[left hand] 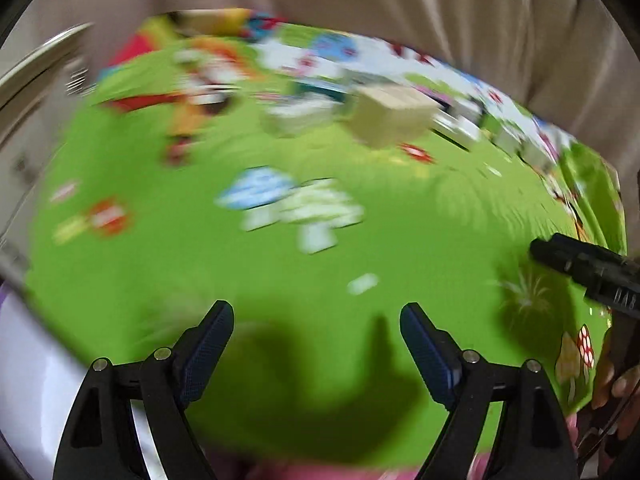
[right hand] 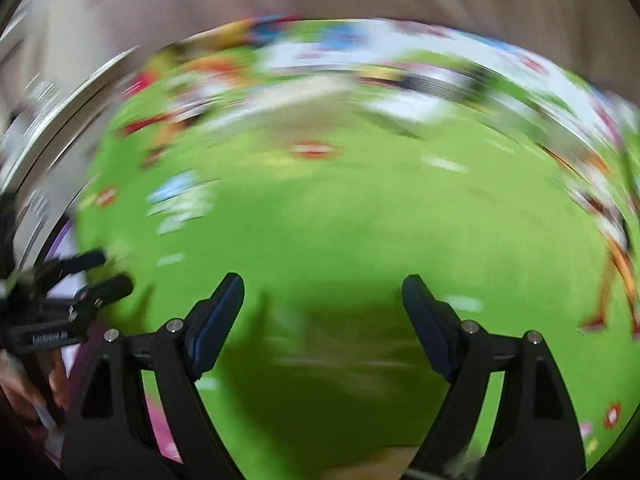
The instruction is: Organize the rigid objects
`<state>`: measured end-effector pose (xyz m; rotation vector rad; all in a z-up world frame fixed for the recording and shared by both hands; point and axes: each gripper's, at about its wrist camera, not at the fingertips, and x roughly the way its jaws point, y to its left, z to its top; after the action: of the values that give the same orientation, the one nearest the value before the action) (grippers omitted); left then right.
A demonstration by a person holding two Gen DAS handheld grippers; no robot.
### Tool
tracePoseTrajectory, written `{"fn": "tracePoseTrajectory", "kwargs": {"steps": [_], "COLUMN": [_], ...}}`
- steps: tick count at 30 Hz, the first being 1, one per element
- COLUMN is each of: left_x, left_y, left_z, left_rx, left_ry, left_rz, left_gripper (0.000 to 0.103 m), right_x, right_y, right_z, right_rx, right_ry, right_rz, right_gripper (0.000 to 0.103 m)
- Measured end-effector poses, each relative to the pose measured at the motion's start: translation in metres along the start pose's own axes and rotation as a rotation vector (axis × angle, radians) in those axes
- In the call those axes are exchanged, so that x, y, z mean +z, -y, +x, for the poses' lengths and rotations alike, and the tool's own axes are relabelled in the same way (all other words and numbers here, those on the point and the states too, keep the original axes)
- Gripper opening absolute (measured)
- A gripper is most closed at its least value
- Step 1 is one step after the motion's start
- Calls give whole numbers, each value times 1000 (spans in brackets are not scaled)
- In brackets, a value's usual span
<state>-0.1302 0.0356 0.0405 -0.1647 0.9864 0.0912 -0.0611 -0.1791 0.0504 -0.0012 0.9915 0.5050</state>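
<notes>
- Left gripper (left hand: 316, 316) — fingers spread wide, nothing between them, over the green mat (left hand: 400, 240).
- Right gripper (right hand: 323, 290) likewise released and empty (view badly blurred).
- Pale wooden block (left hand: 390, 118) lies far back on the mat.

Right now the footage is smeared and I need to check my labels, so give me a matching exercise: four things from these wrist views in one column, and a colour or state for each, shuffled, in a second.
Things:
1. left gripper
2. cloth
3. box
4. curtain

Colours or states:
A. pale wood colour, at the far side of the cloth
B. beige, hanging in folds behind
C. jaws open, nothing between them
D. bright green with printed mushrooms

Pairs: 1-C, 2-D, 3-A, 4-B
</notes>
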Motion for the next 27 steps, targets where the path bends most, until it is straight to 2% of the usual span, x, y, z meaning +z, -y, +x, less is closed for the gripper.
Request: {"fn": "tracePoseTrajectory", "kwargs": {"steps": [1,2,3,4,7,8,11,12,16,18,19,20,21,22,25,27], "left_x": [8,14,23,27,43,45,46,45,44,43,47,46,44,44,45,46], "left_y": [13,26,41,49,64,65,63,62,60,59,61,60,60,60,61,61], "left_z": [13,22,31,39,51,52,49,47,55,56,72,71,73,73,73,73], "left_rx": [-25,0,27,38,18,19,16,15,18,15,15,13,10,7,0,-5], "left_ry": [-14,-5,7,4,34,32,28,32,42,41,40,40,40,39,37,31], "left_rz": [21,48,86,109,136,132,132,132,131,133,134,136,138,142,153,163], "left_gripper": [88,94,94,101,103,103,103,103,103,103,103,103,103,103,103,103], "right_x": [2,4,9,15,38,46,82,89,135,143,147,145,141,134,99,63], "right_y": [27,46,74,92,152,169,209,213,222,223,222,220,216,209,186,162], "right_z": [-1,-4,-6,-3,10,16,40,46,79,88,90,88,85,75,48,27], "right_rx": [-45,-83,-143,-177,-236,-240,-284,-257,-150,-126,-126,-123,-119,-124,-177,-164], "right_ry": [8,19,38,44,15,6,-10,-21,-48,-55,-54,-44,-32,-11,4,23], "right_rz": [61,93,117,125,154,152,52,32,-138,-155,-156,-158,-158,-154,-123,-88], "right_gripper": [84,84,84,84,84,85,97,103,103,103,100,95,74,46,44,44]}}
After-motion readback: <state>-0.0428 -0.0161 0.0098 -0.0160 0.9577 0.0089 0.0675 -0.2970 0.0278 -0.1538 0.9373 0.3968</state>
